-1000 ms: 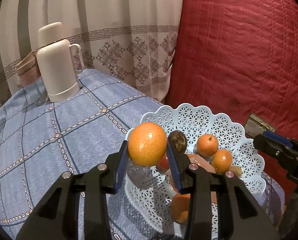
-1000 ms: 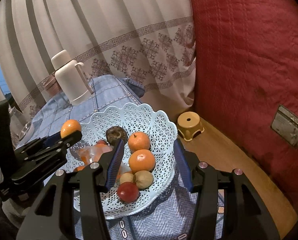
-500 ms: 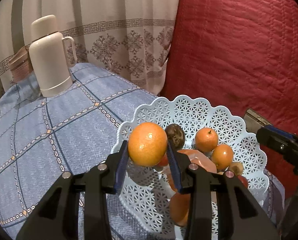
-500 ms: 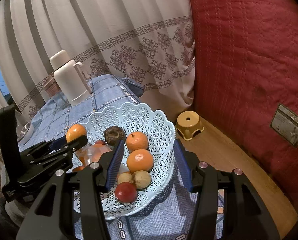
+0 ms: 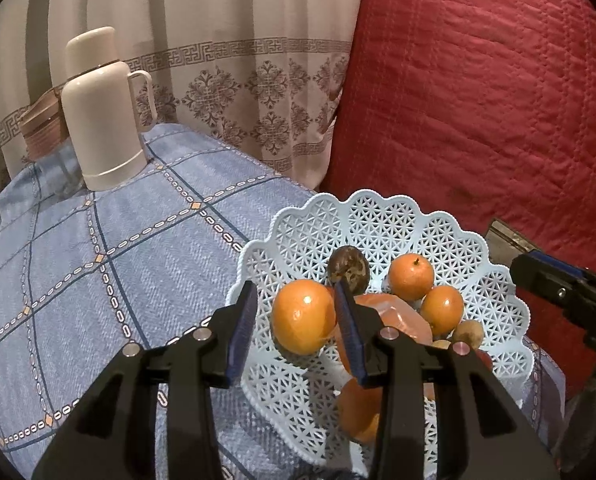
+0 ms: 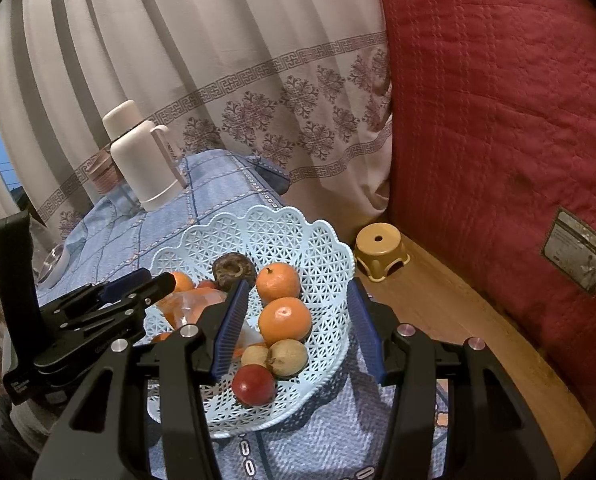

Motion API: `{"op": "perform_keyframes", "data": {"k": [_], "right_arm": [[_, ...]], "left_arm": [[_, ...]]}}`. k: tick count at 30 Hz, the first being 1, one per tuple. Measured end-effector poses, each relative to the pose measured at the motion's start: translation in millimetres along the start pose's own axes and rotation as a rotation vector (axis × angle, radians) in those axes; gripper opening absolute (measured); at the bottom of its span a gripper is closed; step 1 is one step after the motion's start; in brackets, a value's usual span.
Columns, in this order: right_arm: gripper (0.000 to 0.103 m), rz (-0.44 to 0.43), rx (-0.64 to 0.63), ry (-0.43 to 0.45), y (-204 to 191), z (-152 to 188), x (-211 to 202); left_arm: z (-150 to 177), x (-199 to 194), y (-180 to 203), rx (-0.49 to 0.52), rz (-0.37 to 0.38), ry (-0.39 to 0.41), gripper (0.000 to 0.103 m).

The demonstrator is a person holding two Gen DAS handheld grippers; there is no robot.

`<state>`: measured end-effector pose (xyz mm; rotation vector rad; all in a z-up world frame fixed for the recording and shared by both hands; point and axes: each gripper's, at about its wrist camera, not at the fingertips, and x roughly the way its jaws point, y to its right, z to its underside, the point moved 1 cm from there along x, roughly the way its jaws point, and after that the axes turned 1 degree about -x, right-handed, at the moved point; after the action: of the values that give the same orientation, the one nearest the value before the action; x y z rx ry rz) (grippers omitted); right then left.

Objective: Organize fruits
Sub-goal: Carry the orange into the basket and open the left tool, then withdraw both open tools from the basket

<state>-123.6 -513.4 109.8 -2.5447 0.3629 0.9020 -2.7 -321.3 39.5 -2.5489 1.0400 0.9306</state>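
Note:
A pale blue lattice basket stands at the table's right end with tangerines, a dark wrinkled fruit, a red fruit and brown nut-like ones. A large orange lies low in the basket's left part. My left gripper straddles it, open: a gap shows at the left pad, while the right pad is at the fruit's edge. Above the basket's right half my right gripper hangs open and holds nothing.
A white thermos stands at the far end of the blue checked tablecloth. A red quilted cover rises close behind the basket. A yellow stool sits on the floor right of the table. Clear wrapping lies among the fruit.
The orange has left the left gripper's pads and dropped into the basket. The left jaws stand slightly wider. The right gripper has kept still.

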Motion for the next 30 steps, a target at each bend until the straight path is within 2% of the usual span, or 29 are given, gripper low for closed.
{"op": "perform_keyframes", "data": {"k": [8, 16, 21, 23, 28, 30], "right_arm": [[0.053, -0.007, -0.005, 0.005, -5, -1, -3], [0.053, -0.017, -0.015, 0.011, -11, -1, -7], [0.053, -0.019, -0.02, 0.017, -14, -2, -10], [0.063, -0.016, -0.022, 0.021, -15, -2, -12], [0.066, -0.012, -0.032, 0.029, -17, 0, -18], [0.072, -0.01, -0.033, 0.031, -16, 1, -19]], "left_arm": [[0, -10, 1, 0.004, 0.007, 0.013, 0.057], [0, -25, 5, 0.015, 0.002, 0.04, 0.061], [0, -35, 6, 0.034, -0.031, 0.073, 0.076], [0, -40, 7, 0.041, -0.046, 0.086, 0.083], [2, -50, 7, 0.048, -0.069, 0.107, 0.089], [2, -54, 8, 0.051, -0.084, 0.117, 0.091]]}}
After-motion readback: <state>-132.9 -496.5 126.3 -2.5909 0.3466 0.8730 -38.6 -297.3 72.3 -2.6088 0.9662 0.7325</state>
